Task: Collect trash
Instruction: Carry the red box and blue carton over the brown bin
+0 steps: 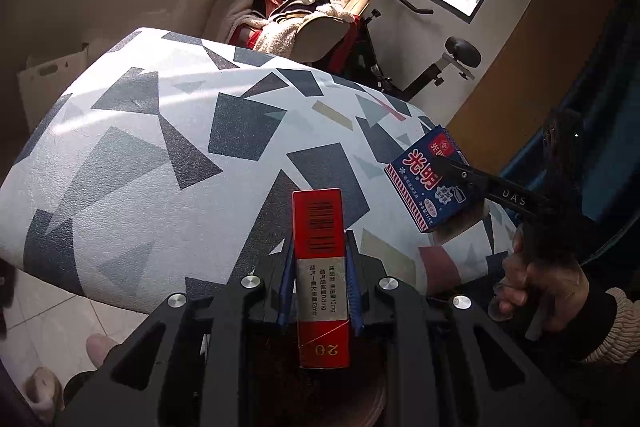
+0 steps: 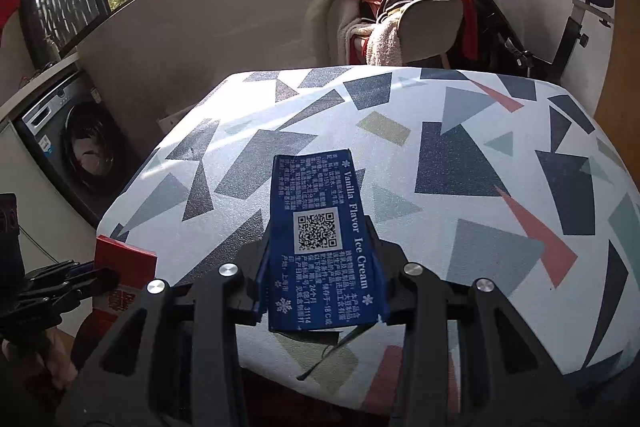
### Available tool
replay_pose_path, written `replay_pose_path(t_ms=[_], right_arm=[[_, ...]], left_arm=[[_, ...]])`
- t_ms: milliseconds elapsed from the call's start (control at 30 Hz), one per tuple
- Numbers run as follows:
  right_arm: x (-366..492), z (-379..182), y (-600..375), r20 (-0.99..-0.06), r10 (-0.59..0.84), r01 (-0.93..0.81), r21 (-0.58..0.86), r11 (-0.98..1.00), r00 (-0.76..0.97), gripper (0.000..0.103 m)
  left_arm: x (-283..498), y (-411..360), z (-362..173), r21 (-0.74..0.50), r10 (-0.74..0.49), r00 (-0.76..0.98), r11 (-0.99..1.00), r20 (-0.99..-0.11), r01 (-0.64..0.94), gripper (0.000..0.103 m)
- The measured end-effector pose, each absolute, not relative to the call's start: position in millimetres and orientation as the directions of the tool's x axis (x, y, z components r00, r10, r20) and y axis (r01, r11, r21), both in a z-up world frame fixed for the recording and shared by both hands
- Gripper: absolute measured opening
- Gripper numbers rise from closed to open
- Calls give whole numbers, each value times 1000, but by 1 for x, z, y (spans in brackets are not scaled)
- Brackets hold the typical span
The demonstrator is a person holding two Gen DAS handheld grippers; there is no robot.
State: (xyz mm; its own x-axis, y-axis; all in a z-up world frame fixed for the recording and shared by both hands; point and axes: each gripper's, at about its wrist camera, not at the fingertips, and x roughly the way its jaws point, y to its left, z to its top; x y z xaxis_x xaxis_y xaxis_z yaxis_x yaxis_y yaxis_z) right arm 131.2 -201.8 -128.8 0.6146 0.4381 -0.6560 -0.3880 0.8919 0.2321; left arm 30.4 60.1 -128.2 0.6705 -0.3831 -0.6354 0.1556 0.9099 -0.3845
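Currently, both grippers are loaded and held over a table [image 1: 140, 155] covered in a white cloth printed with grey, navy and red triangles. Left gripper [image 1: 318, 259]: jaws drawn narrow, clamped on the two long sides of a red cigarette pack [image 1: 320, 275], which points away from the camera with its barcode toward the far end and the number 20 at the near end. Right gripper [image 2: 320, 251]: jaws set at a moderate width, pressed against both sides of a blue ice cream box [image 2: 320, 247] whose upper face shows a QR code and the words "Vanilla Flavor Ice Cream"; the box's near end looks open or crushed, with a torn flap hanging below it. Cross views: the left wrist camera shows the blue box at right, above the table's right edge, gripped by the other tool, with the person's hand [image 1: 536, 291] and a dark sleeve with a knit cuff below it; the right wrist camera shows the red pack at lower left, beside the table's near left corner. Background: a chair [image 2: 428, 27] heaped with clothes, an exercise bike [image 2: 560, 27], a washing machine [image 2: 76, 143], and windows.
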Motion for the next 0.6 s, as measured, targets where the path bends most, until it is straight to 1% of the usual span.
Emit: replay_pose_path(t_ms=[233, 500, 567, 600], right_arm=[[83, -127, -207, -642, 457, -420, 223, 879, 616, 41], [54, -126, -216, -630, 469, -441, 216, 871, 619, 41], [51, -130, -218, -633, 475, -441, 226, 869, 611, 41], [49, -131, -219, -634, 477, -442, 228, 868, 609, 41]], left_arm=[[2, 49, -140, -359, -387, 633, 916, -671, 179, 22], [-12, 32, -159, -359, -411, 569, 910, -712, 208, 23], [-14, 31, -158, -373, -425, 563, 903, -708, 213, 32], [-15, 32, -156, -381, -429, 571, 901, -700, 210, 50]])
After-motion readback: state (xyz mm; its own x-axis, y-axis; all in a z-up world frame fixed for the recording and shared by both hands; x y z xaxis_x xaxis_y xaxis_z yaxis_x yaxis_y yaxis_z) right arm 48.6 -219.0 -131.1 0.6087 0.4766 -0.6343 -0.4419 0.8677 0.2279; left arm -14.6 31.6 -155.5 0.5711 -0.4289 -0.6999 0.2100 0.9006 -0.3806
